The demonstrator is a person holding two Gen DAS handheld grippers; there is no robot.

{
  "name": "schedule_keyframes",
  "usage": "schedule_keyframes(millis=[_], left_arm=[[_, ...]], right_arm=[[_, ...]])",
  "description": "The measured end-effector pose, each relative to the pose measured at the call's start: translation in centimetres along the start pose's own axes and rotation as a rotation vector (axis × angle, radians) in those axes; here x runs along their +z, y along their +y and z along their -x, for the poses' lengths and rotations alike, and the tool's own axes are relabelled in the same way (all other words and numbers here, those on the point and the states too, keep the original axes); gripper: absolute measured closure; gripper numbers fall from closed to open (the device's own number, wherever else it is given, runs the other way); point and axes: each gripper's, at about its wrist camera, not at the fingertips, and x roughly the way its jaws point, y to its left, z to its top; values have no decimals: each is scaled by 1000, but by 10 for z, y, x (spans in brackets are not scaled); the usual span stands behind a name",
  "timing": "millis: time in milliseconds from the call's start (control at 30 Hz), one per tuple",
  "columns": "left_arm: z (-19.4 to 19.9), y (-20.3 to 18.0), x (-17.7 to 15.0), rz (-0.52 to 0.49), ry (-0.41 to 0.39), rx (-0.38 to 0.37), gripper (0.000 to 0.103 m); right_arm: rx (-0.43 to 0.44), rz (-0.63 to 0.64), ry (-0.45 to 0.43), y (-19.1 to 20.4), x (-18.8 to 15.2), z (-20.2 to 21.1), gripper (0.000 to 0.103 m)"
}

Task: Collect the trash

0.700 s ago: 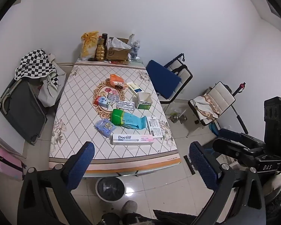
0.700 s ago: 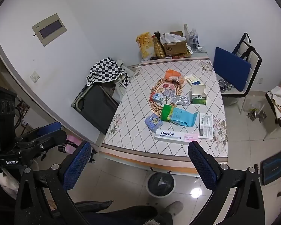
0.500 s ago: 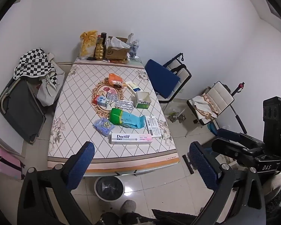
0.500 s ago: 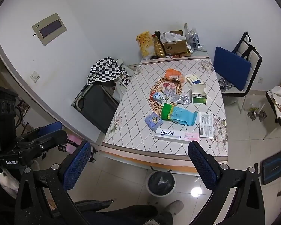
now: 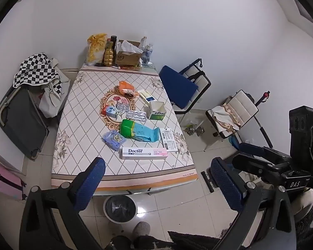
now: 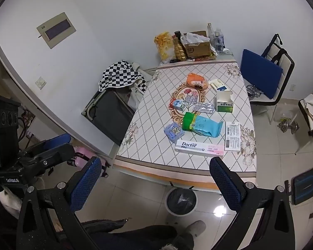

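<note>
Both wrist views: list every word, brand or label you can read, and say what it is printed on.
"Doctor": toothpaste box at the table's near edge.
"SF": cardboard box at the far end.
"DAS": right gripper body, seen from the left wrist.
"GenRobot.AI": left gripper body, seen from the right wrist.
Too small or blurred: green and white medicine box, printed leaflet, blue and white carton, teal packet.

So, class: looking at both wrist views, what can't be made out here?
- Bin contents: both views, dark liner hides them.
- Leaflet print: too small, both views.
- Open green box inside: its walls hide it.
- Person: only a slipper shows, bottom edge cuts off the rest.
</note>
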Motion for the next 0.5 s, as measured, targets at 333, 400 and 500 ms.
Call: schedule_keyframes(millis=[333, 400, 500], left_arm=[[-2, -2, -1, 1, 1, -3, 0], [-3, -4, -1, 1, 1, -2, 0], [0, 0, -1, -1, 3, -5, 0]], right_arm=[[2, 3, 1, 2, -2, -3, 0], [4, 7, 5, 4, -3, -3, 0], [7, 11, 10, 7, -2, -2, 0]])
